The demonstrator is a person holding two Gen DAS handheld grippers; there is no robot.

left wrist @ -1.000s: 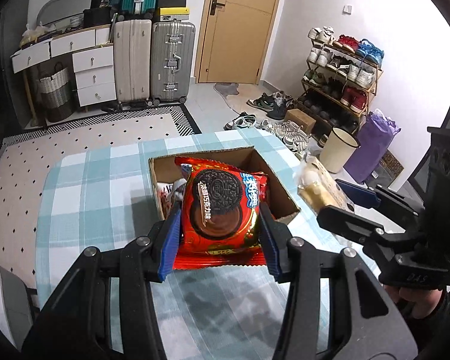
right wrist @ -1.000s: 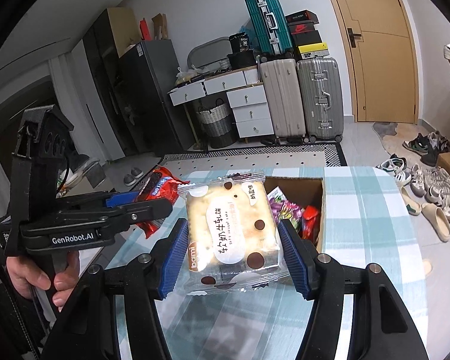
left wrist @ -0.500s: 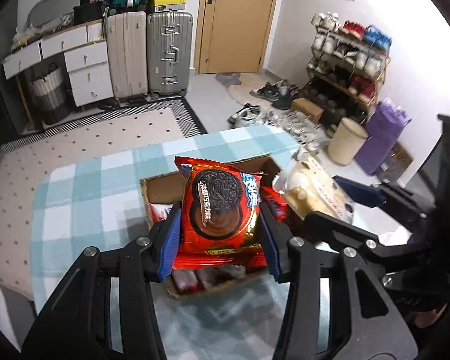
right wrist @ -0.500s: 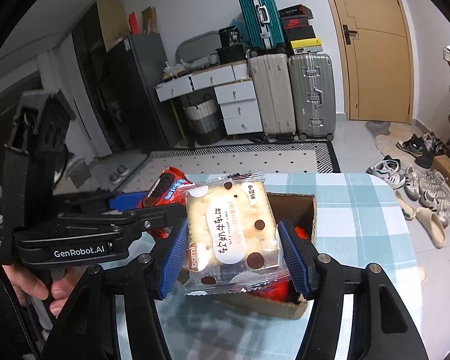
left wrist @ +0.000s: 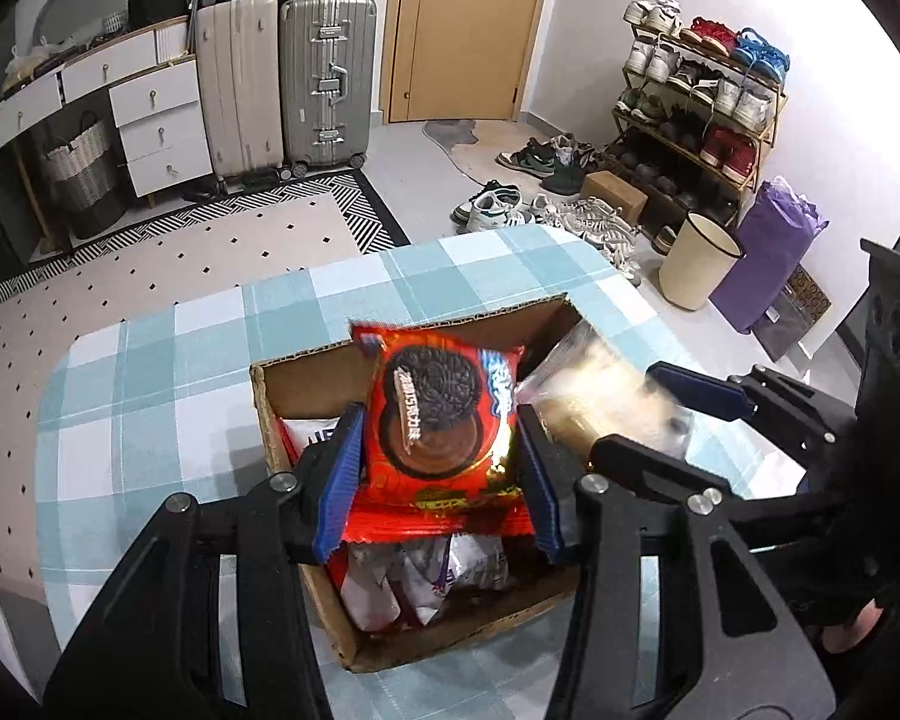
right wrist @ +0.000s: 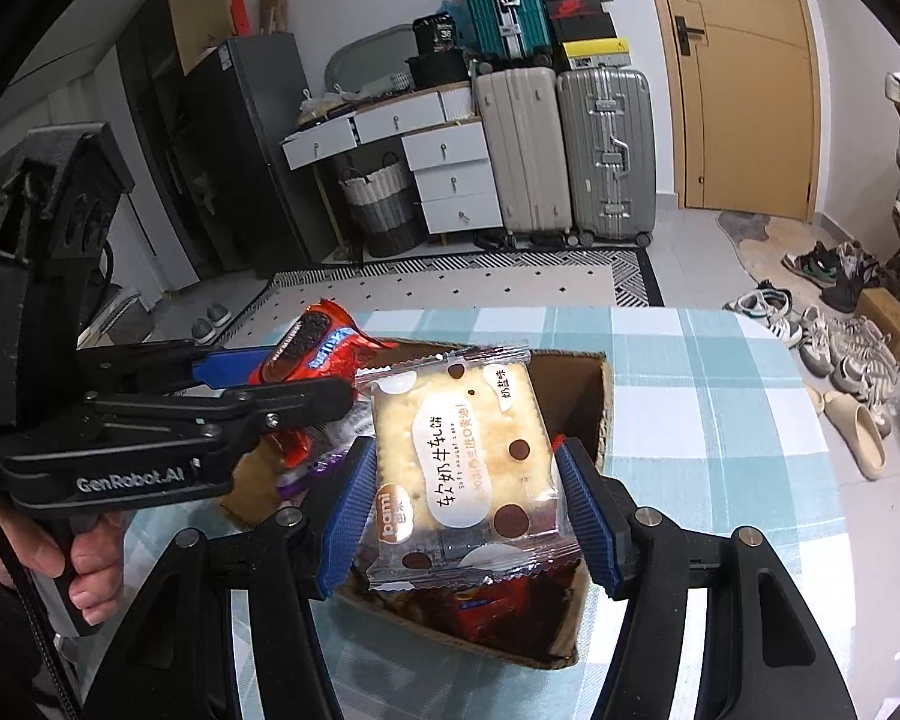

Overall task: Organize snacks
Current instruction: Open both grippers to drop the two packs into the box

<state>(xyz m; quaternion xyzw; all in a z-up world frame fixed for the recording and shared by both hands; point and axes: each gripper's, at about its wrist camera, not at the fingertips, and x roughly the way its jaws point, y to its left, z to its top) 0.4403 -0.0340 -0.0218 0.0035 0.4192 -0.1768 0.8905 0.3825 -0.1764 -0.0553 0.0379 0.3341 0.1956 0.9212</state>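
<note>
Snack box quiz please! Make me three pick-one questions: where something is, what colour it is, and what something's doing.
1. Where does the cardboard box sit?
A. the floor
B. the checked tablecloth
C. the shoe rack

2. What colour is the cookie packet wrapper?
A. red
B. green
C. white

3. The right gripper is:
A. open and empty
B. shut on the cracker packet
C. holding a shoe

Answers: B, blue-and-white checks surround the box; A, red wrapper around the dark cookie picture; B, both jaws press the packet's sides.

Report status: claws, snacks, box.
Left claw just easing open, red packet between pads. Right claw holds cracker pack. Both over box.
</note>
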